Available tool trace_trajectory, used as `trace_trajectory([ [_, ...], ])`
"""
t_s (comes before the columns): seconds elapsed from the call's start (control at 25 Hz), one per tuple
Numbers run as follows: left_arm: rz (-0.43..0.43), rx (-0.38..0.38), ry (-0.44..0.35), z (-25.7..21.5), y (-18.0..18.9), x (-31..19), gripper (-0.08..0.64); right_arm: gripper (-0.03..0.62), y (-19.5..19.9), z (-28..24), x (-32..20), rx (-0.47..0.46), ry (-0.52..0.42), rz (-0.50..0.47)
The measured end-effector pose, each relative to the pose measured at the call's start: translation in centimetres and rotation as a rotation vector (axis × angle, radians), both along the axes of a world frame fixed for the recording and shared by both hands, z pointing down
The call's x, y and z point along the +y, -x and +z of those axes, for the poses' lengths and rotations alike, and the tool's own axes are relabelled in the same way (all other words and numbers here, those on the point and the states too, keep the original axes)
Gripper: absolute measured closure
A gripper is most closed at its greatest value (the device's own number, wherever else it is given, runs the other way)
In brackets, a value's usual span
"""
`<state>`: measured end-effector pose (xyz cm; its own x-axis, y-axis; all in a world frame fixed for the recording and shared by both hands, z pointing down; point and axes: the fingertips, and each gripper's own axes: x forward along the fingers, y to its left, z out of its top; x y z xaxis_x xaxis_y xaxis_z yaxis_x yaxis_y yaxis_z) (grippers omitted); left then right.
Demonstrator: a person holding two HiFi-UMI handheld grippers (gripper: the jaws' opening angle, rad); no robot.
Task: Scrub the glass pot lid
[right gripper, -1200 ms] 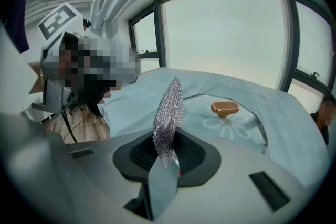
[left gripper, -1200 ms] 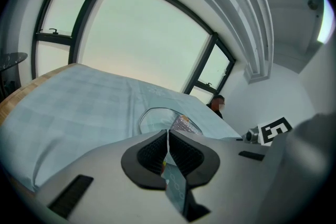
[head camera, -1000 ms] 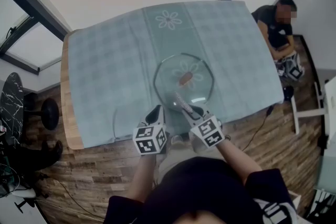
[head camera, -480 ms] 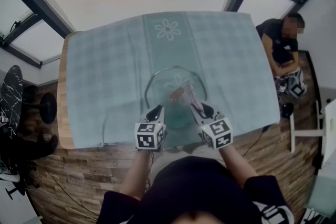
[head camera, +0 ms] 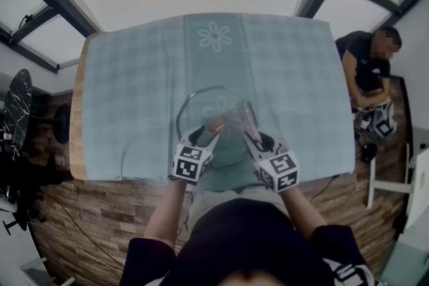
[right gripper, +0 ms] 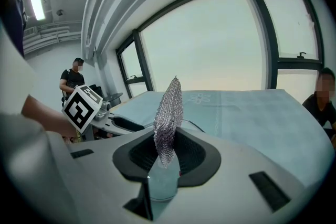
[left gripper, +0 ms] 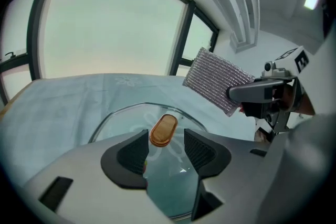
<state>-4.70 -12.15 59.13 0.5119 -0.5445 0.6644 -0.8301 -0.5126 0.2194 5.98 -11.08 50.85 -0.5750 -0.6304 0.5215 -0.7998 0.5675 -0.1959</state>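
Observation:
The glass pot lid point(head camera: 194, 107) lies on the cloth near the table's front edge, its brown wooden knob point(head camera: 216, 124) in the middle. My left gripper point(head camera: 203, 138) reaches over the lid's near rim. Its jaws have just been opening and stand open; in the left gripper view the knob point(left gripper: 163, 129) shows in the gap of the left gripper point(left gripper: 165, 147), untouched by the pads. My right gripper point(head camera: 251, 138) is shut on a silvery mesh scrubber point(head camera: 242, 118), held upright over the lid's right side. The scrubber point(right gripper: 168, 110) stands pinched in the right gripper point(right gripper: 167, 152).
A teal checked cloth point(head camera: 134, 90) with flower prints covers the wooden table point(head camera: 76, 144). A person point(head camera: 365, 70) sits off the table's right edge. A dark stool point(head camera: 60, 124) stands at the left on the wood floor. Windows run behind the table.
My left gripper has moved from the lid's near rim toward the knob and its jaws have parted. The right gripper has lifted the scrubber higher over the lid.

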Motion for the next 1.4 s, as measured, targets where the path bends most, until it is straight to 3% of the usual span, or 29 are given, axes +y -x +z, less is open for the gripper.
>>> trace_trajectory([
  [0.16, 0.053, -0.080, -0.020, 1.2, -0.9, -1.1, 0.331, 0.511, -0.7, 0.5, -0.2, -0.029, 0.011, -0.019],
  [0.56, 0.184, -0.236, -0.076, 4.2, -2.8, -3.6, 0.327, 0.511, -1.4, 1.8, 0.2, -0.021, 0.001, -0.095],
  [1.04, 0.182, -0.197, -0.114, 4.4, -4.2, -4.6, 0.356, 0.511, -3.4, 2.1, 0.1, -0.039, 0.008, -0.065],
  [1.4, 0.212, -0.189, -0.087, 4.4, -4.1, -4.5, 0.367, 0.511, -4.0, 2.0, -0.7, -0.038, -0.007, -0.055],
])
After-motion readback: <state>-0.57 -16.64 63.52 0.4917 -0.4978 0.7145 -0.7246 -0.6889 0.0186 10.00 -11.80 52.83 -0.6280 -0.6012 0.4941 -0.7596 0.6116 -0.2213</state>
